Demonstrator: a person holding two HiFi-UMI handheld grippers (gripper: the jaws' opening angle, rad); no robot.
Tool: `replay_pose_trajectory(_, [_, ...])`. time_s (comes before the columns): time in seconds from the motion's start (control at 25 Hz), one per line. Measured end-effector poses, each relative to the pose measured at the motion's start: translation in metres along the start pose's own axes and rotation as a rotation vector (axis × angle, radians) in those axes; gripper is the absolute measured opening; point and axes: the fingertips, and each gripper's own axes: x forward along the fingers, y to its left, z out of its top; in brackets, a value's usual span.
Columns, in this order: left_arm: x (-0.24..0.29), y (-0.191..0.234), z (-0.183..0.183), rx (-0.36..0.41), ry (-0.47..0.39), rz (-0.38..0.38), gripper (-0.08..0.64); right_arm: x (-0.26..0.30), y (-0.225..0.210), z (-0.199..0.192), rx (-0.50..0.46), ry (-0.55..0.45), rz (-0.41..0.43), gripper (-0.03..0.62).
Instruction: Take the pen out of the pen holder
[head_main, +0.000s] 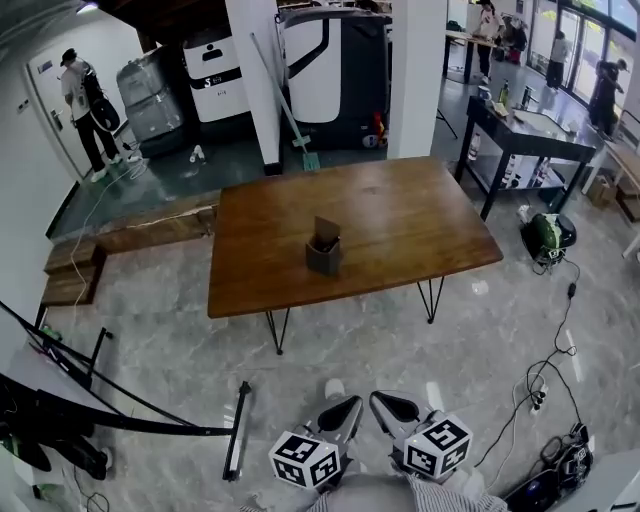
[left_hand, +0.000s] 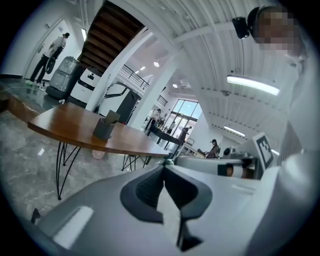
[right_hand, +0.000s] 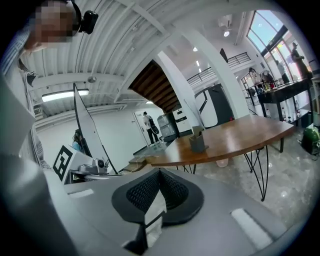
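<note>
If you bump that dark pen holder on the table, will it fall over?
Probably not easily: the pen holder looks squat and boxy, standing flat on the table. A low push would likely slide it on the smooth wood. It looks small, so probably light.

Pen holder (head_main: 323, 252) stands on the bench (head_main: 400, 215), about mid-width and nearer the front edge than the back. Left hand-held gripper (head_main: 345, 408) and right hand-held gripper (head_main: 388, 404) sit side by side over the floor (head_main: 480, 340), in front of the bench and well apart from it. Behind the bench: a pillar (head_main: 258, 80). To its right: a second bench (head_main: 530, 135). To its left: wooden steps (head_main: 75, 270) on the floor. A person (head_main: 85, 110) stands far back left.
</note>
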Motion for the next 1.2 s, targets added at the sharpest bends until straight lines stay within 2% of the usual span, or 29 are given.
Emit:
replay_pose_trajectory(0.2, [0.047,0.050,0.036,0.004,0.021,-0.006,0.008,0.054,-0.044,0.032,0.003,0.002,-0.015,0.000])
replay_pose_trajectory(0.4, [0.089,0.104,0.088,0.006,0.026,0.010,0.008,0.112,-0.075,0.077,-0.007,-0.003,-0.025,0.000])
replay_pose_trajectory(0.68, [0.136,0.169,0.144,-0.006,0.021,-0.018,0.008,0.178,-0.124,0.121,0.029,-0.028,-0.074,0.000])
replay_pose_trajectory(0.96, [0.171,0.197,0.160,-0.024,0.058,-0.028,0.008,0.199,-0.153,0.130,0.080,-0.012,-0.120,0.000])
replay_pose_trajectory(1.2, [0.185,0.211,0.158,-0.044,0.076,-0.014,0.008,0.212,-0.168,0.131,0.098,0.005,-0.107,0.000])
